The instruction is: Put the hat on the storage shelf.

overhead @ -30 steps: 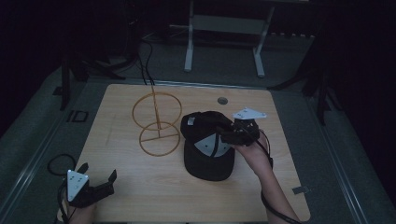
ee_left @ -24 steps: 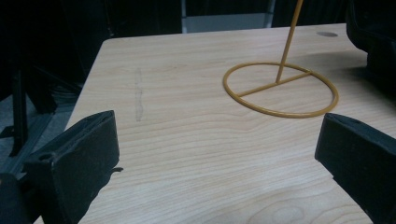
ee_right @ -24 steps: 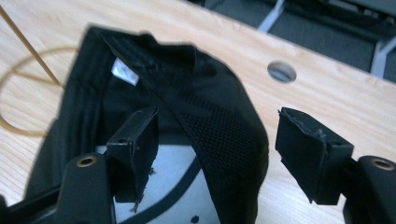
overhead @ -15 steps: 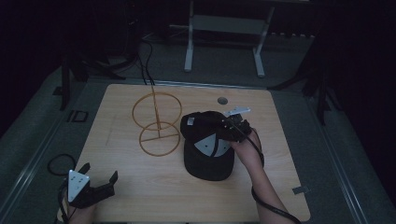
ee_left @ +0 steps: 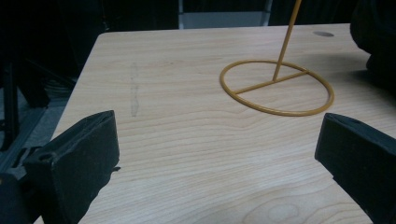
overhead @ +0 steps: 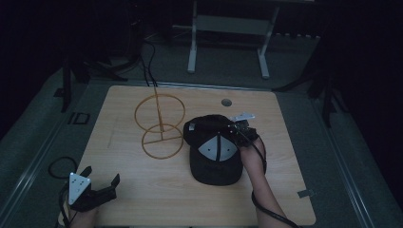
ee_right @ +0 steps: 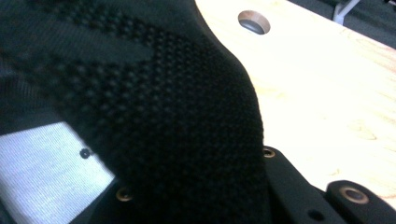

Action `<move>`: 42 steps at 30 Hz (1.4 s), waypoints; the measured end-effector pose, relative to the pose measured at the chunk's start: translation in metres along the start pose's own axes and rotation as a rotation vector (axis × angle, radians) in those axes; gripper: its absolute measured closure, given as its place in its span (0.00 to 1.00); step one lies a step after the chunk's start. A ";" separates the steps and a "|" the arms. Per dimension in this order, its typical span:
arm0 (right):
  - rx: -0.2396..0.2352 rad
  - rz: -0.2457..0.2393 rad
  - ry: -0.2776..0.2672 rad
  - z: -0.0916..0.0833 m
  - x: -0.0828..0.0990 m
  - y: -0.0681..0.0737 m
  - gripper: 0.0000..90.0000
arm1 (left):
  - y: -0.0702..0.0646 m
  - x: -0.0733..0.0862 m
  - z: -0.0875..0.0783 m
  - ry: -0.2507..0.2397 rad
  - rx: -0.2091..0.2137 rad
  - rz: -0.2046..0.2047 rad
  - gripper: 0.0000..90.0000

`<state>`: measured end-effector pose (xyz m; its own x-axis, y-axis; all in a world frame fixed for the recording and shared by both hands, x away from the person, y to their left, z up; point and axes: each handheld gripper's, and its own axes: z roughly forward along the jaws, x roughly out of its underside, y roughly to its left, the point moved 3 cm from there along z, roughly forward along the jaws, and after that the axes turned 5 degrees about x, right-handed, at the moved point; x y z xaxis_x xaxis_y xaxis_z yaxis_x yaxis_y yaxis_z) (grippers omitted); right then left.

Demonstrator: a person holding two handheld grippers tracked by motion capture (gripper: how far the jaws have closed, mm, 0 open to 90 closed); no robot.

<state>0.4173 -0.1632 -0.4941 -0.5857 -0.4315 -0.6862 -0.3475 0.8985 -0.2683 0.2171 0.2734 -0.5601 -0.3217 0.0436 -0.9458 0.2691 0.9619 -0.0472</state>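
A black mesh cap (overhead: 216,156) with a pale grey front panel lies right of the table's middle. My right gripper (overhead: 236,129) is at the cap's far right edge and looks shut on the fabric. In the right gripper view the cap's mesh (ee_right: 163,116) drapes close over one black jaw, and the other jaw is hidden. A yellow wire stand (overhead: 161,128) with a ring base (ee_left: 278,88) and an upright ring stands left of the cap. My left gripper (overhead: 102,174) rests open at the near left corner, its jaws (ee_left: 219,154) wide apart with nothing between them.
The wooden table (overhead: 142,199) has a round cable hole (overhead: 226,102) behind the cap, also in the right gripper view (ee_right: 254,21). A white frame (overhead: 228,28) and cables lie on the dark floor beyond. A cable trails off the table's near left corner.
My right gripper has shifted slightly left onto the cap's edge and its jaws have drawn together on the fabric. The left gripper and the stand have not moved.
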 end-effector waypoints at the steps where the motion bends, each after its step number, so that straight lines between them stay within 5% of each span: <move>1: 0.006 -0.001 -0.010 -0.001 -0.001 0.000 0.99 | 0.000 0.000 0.000 0.000 0.002 -0.001 0.00; 10: -0.026 0.025 -0.074 -0.018 -0.018 -0.005 1.00 | -0.003 0.000 0.000 -0.002 0.014 0.012 0.01; 24: 0.000 0.005 -0.242 -0.074 -0.047 -0.022 1.00 | -0.012 -0.002 0.001 0.000 0.025 0.033 0.01; 29: 0.004 -0.014 -0.277 -0.089 -0.049 -0.026 1.00 | -0.022 -0.004 0.002 0.004 0.072 0.017 0.01; 40: -0.064 -0.026 -0.353 -0.118 -0.048 -0.023 0.99 | -0.054 -0.007 0.003 0.036 0.155 0.020 0.01; 42: -0.073 -0.037 -0.362 -0.123 -0.045 -0.020 0.99 | -0.067 -0.011 0.004 0.035 0.195 0.028 0.01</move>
<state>0.3604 -0.1716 -0.3748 -0.2793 -0.3951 -0.8752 -0.4222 0.8691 -0.2576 0.2061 0.2071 -0.5483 -0.3419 0.0819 -0.9362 0.4483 0.8897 -0.0859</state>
